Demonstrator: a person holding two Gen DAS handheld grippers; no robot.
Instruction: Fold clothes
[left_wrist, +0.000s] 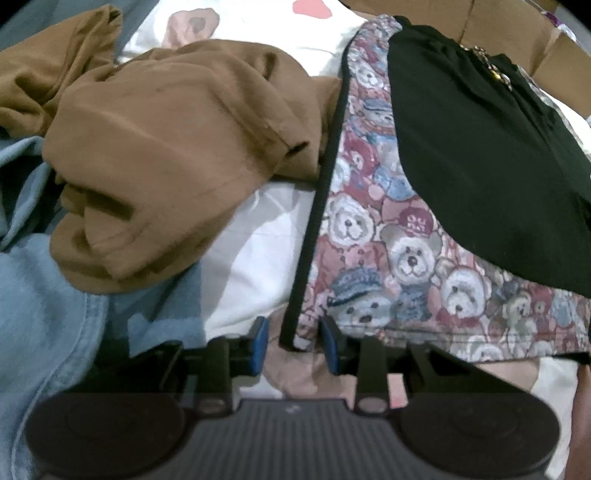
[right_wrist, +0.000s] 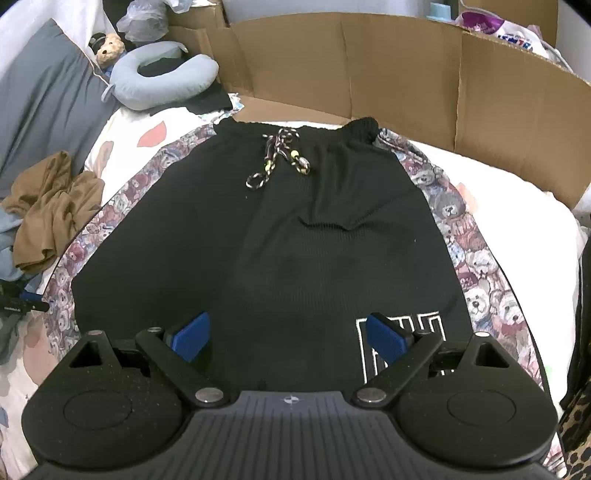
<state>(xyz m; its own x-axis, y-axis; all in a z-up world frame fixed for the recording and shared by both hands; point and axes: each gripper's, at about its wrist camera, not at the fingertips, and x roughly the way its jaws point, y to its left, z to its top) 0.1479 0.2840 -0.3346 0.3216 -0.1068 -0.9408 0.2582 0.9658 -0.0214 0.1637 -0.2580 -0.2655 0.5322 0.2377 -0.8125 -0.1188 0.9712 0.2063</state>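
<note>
Lying flat on the teddy-bear blanket (right_wrist: 476, 254), the black shorts (right_wrist: 258, 240) sat beneath the spread right gripper (right_wrist: 288, 338); the left gripper (left_wrist: 293, 341) straddled the blanket's black-trimmed corner, pads apart.

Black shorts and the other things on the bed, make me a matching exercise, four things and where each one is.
Things:
1. black shorts
2. brown garment
3. neck pillow
4. cardboard

Places:
A. standing along the far edge of the bed
B. spread flat on the teddy-bear cloth
C. far left corner, beside a small toy bear
D. crumpled at the left, off the bear cloth

Pairs: 1-B, 2-D, 3-C, 4-A
</note>
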